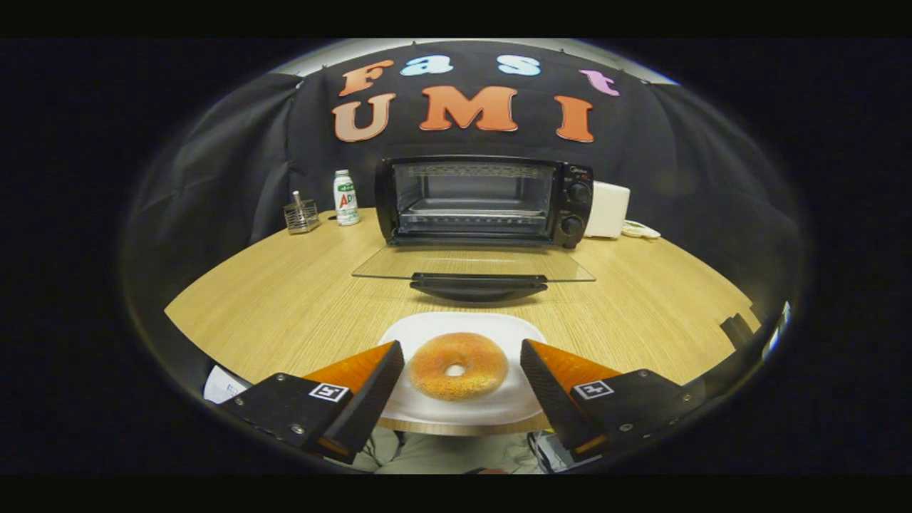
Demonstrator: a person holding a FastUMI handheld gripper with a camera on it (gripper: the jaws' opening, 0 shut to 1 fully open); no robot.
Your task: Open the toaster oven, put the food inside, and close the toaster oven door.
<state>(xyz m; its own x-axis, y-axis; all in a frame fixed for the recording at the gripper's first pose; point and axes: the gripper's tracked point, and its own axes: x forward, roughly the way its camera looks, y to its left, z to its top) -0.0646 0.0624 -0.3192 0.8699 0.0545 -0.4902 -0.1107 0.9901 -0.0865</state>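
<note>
Black cloth hangs behind a wooden table (285,299), and at the table's far side stands the toaster oven (484,201) with its glass door (474,265) folded down flat toward the camera, its dark handle at the near edge. Inside the oven a rack is visible, but the back is dim. Left of the oven stand a small bottle (346,197) and a wire holder (301,214); to its right is a white box (608,209), partly hidden by the oven. The gripper (462,370) is spread wide, holding nothing. Between its fingers lies the bagel (458,365) on a white plate (470,413) near the front edge of the table — the fingers cover both sides of the plate. Whether they touch the plate, I cannot tell.
</note>
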